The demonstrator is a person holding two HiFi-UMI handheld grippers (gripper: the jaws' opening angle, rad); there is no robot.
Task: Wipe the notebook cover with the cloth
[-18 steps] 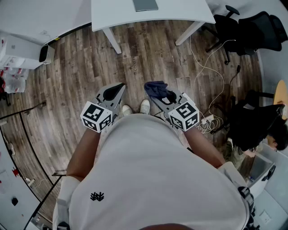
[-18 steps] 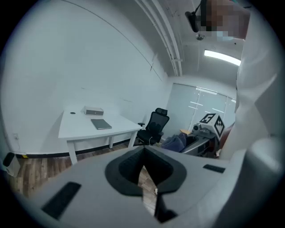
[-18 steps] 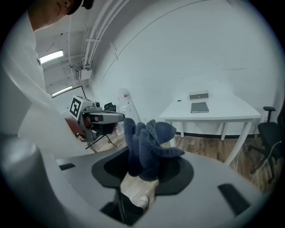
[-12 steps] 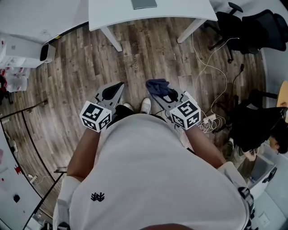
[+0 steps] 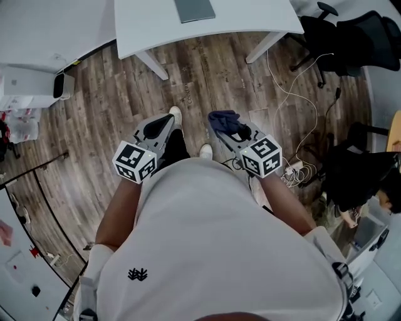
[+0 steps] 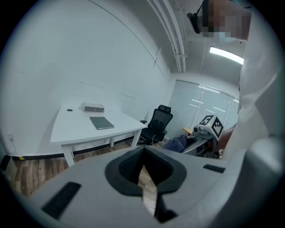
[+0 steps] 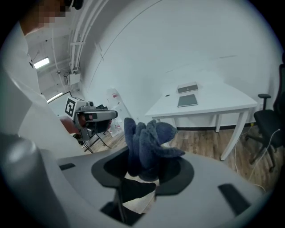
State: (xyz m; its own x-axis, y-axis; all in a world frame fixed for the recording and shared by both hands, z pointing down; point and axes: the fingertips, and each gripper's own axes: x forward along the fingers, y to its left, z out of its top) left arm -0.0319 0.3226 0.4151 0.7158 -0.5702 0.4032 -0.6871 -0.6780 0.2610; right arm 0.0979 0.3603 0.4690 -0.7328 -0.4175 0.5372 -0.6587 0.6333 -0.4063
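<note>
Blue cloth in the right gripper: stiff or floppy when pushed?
Probably floppy: the cloth bunches in soft folds above the right gripper, so it should flatten. Likely light; its fuzzy pile looks grippy, not slippery.

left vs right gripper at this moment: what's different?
The left gripper has its jaws together with nothing between them; the right gripper is shut on a bunched dark blue cloth. In the head view the left gripper's tips are bare, while the right gripper's are covered by the cloth. Shared: both are held in front of the person, pointing toward the white desk with the notebook, well short of it.
</note>
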